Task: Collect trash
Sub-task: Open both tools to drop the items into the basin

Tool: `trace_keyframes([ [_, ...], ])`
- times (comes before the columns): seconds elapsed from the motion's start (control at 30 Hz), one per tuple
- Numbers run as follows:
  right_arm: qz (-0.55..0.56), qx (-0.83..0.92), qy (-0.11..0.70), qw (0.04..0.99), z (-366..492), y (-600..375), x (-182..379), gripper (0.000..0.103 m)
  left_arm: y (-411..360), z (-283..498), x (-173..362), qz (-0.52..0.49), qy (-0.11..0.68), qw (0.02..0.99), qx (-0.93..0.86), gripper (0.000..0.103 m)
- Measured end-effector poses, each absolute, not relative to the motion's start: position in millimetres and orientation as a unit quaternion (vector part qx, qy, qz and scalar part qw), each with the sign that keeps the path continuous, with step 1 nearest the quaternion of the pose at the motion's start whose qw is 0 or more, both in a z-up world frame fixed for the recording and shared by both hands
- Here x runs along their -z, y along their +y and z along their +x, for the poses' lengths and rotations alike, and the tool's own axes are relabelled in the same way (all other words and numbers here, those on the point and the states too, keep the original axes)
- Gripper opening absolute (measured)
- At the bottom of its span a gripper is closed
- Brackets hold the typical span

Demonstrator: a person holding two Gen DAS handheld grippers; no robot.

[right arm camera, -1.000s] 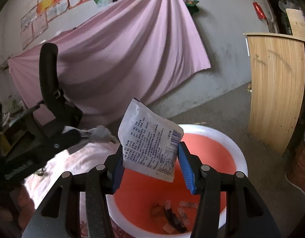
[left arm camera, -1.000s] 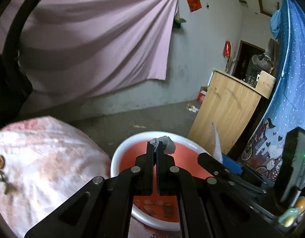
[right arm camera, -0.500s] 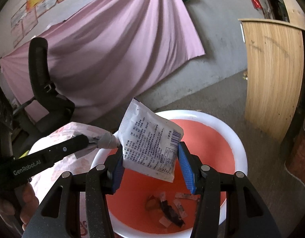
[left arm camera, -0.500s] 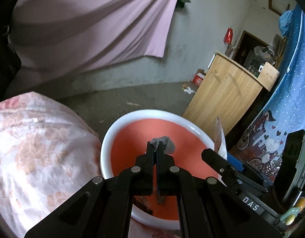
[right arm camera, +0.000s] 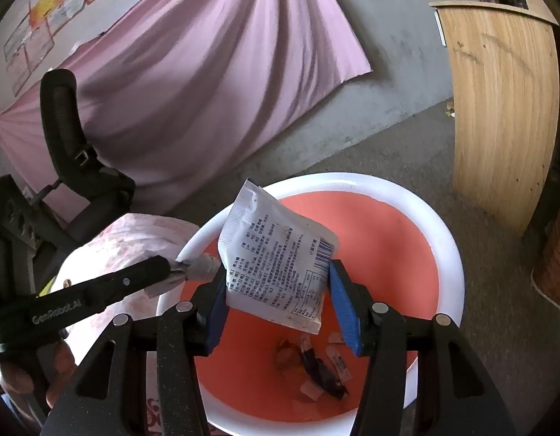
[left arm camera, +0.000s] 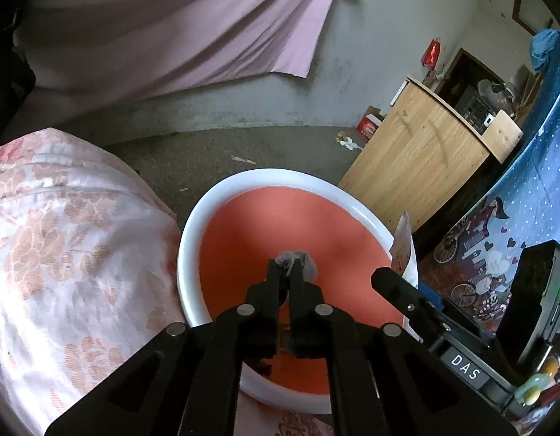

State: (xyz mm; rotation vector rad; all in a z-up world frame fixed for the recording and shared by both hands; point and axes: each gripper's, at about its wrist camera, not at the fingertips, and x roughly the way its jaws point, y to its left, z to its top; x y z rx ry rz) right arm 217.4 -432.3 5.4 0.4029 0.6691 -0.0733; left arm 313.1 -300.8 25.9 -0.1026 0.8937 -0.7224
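With the left gripper point(left arm camera: 290, 269) opening on what seems a grey wad point(left arm camera: 296, 259) and the right gripper point(right arm camera: 276, 299) easing off the white sachet point(right arm camera: 276, 265), both are best released only while held over the basin point(right arm camera: 452, 250) below the jaws.

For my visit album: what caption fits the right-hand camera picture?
Right gripper holds a white packet over a red bin holding scraps.

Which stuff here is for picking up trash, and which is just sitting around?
For the job:
- round white bin with orange inside
- white printed packet
- crumpled grey scrap
- wrappers in the bin

Just there:
- pink hanging cloth
- wooden cabinet
- black chair
- floral quilt
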Motion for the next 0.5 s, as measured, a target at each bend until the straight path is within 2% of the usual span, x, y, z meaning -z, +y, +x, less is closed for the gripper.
trace_keyframes([
  [0.1,0.199,0.036,0.327,0.923,218,-434,-4,0.053,-303,313,-26,-0.052,0.422,0.84,0.336,0.02],
  [0.27,0.201,0.033,0.325,0.924,218,-434,-4,0.056,-296,314,-27,-0.056,0.422,0.845,0.325,0.02],
  [0.4,0.195,0.033,0.322,0.926,218,-432,-5,0.059,-290,314,-27,-0.061,0.422,0.847,0.318,0.028],
  [0.5,0.193,0.034,0.32,0.927,217,-430,-5,0.061,-284,313,-31,-0.065,0.419,0.848,0.317,0.03],
])
